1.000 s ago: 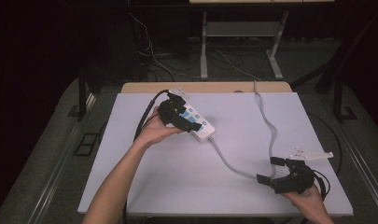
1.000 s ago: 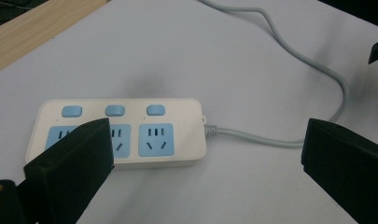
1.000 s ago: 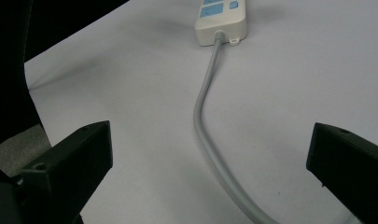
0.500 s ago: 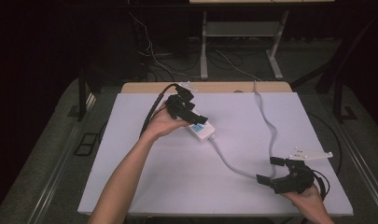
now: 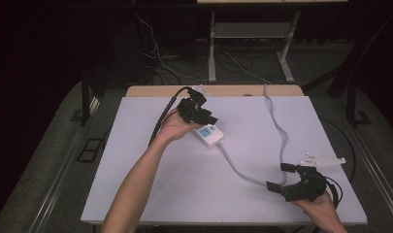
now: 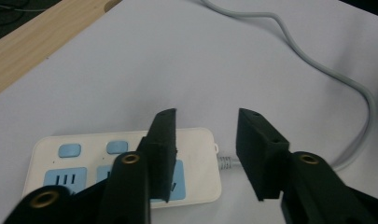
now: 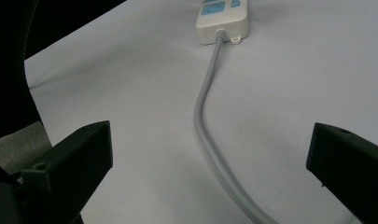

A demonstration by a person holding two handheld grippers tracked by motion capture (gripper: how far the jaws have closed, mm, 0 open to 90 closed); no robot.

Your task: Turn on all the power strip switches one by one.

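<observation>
A white-topped bench (image 5: 150, 165) with a bare wooden strip (image 5: 233, 91) along its far edge stands on grey carpeted floor (image 5: 48, 160). Beyond it the room falls into darkness. A metal-legged table frame (image 5: 247, 34) stands at the back, loose cables (image 5: 170, 63) strewn on the floor beside it. Light falls mainly on the bench top.

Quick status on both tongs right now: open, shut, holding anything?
Left tongs: open, holding nothing, over the end of the power strip.
Right tongs: wide open, holding nothing, cable running between them.
</observation>
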